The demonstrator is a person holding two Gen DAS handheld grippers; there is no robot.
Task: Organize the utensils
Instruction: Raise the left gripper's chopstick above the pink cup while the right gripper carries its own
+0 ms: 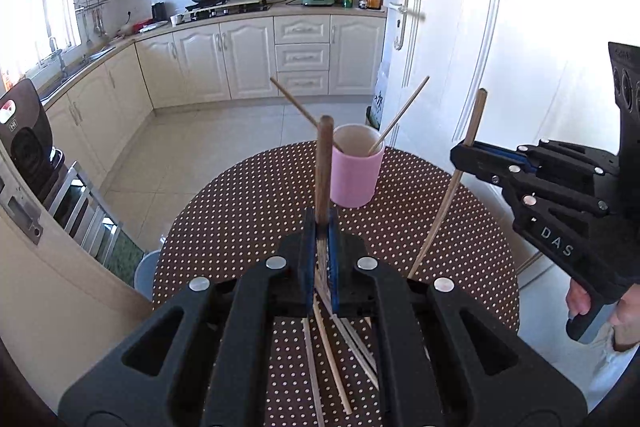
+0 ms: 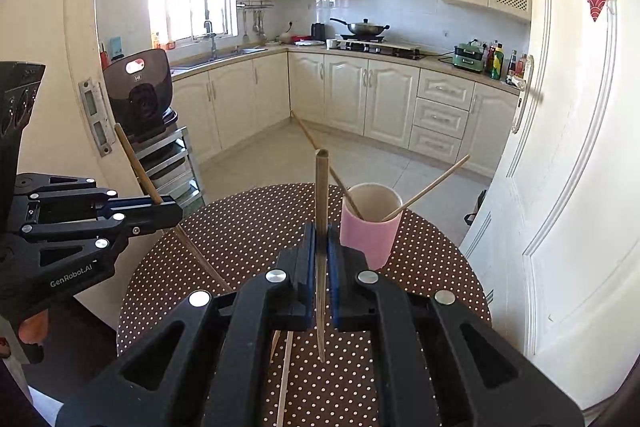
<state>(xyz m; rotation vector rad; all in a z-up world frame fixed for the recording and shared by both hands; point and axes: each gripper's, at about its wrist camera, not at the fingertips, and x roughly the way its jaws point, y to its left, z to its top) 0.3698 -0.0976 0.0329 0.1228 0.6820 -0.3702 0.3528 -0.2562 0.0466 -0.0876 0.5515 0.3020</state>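
Note:
A pink cup (image 1: 354, 173) stands on the round dotted table (image 1: 240, 211) with two wooden chopsticks (image 1: 402, 113) leaning in it; it also shows in the right wrist view (image 2: 370, 231). My left gripper (image 1: 322, 223) is shut on a brown chopstick (image 1: 324, 163), held upright just left of the cup. My right gripper (image 2: 320, 239) is shut on a lighter chopstick (image 2: 321, 195), upright beside the cup. Each gripper shows in the other's view, the right gripper (image 1: 460, 157) and the left gripper (image 2: 176, 213). Several loose chopsticks (image 1: 332, 351) lie on the table under my left gripper.
A white door (image 2: 568, 167) stands close on the right of the table. A rack with a dark appliance (image 2: 140, 95) stands on the left. Kitchen cabinets and a tiled floor (image 1: 200, 143) lie beyond the table.

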